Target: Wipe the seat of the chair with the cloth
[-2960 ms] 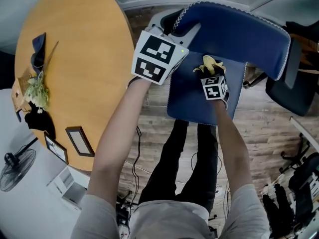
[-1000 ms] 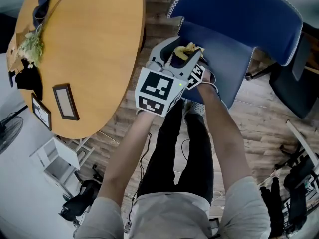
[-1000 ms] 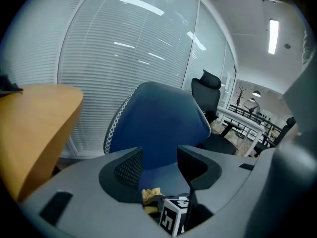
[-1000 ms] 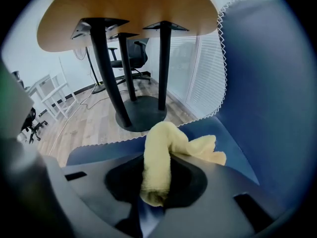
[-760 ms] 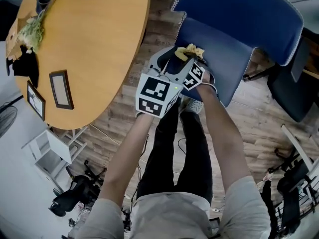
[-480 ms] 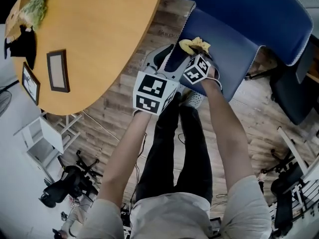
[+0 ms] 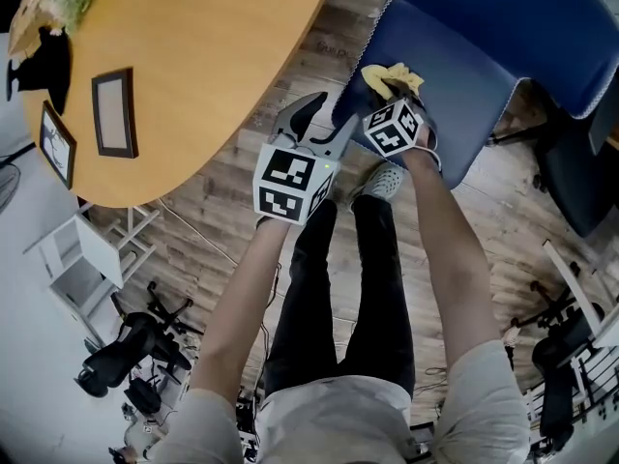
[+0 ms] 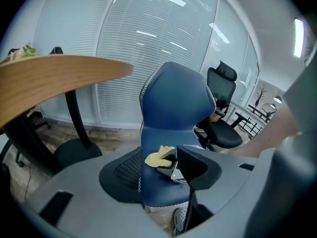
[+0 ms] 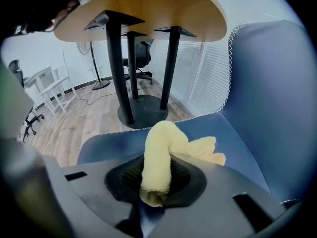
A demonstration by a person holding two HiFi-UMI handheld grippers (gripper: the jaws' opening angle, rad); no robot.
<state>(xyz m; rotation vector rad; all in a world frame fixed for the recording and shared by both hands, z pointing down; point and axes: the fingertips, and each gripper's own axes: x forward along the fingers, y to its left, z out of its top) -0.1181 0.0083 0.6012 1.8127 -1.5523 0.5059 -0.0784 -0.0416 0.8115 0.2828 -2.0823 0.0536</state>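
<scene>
**Cloth clamped on the seat, left gripper empty beside the chair**

The head view cuts off the top of the blue chair (image 7: pixel 503 27), and its legs are out of sight below the seat (image 7: pixel 464 114). The right gripper (image 7: pixel 391 93) hides its own tips there, under its marker cube (image 7: pixel 394 128). In the right gripper view the yellow roll covers them too.

Wood-plank floor (image 7: pixel 232 230) runs beneath the chair. A round wooden table (image 7: pixel 193 37) stands just beside it, a picture frame (image 7: pixel 114 112) lying on top. Behind the chair the left gripper view shows a wall of pale blinds (image 8: pixel 124 48) and a black office chair (image 8: pixel 223 133).

Now the cloth (image 7: pixel 392 77). The right gripper's jaws are closed on it, one end pinched between them. The loose end trails forward onto the seat, near the white-stitched edge. The left gripper (image 7: pixel 319 116) hangs just off that edge, over the floor. Its jaws stand apart with nothing between them.
</scene>
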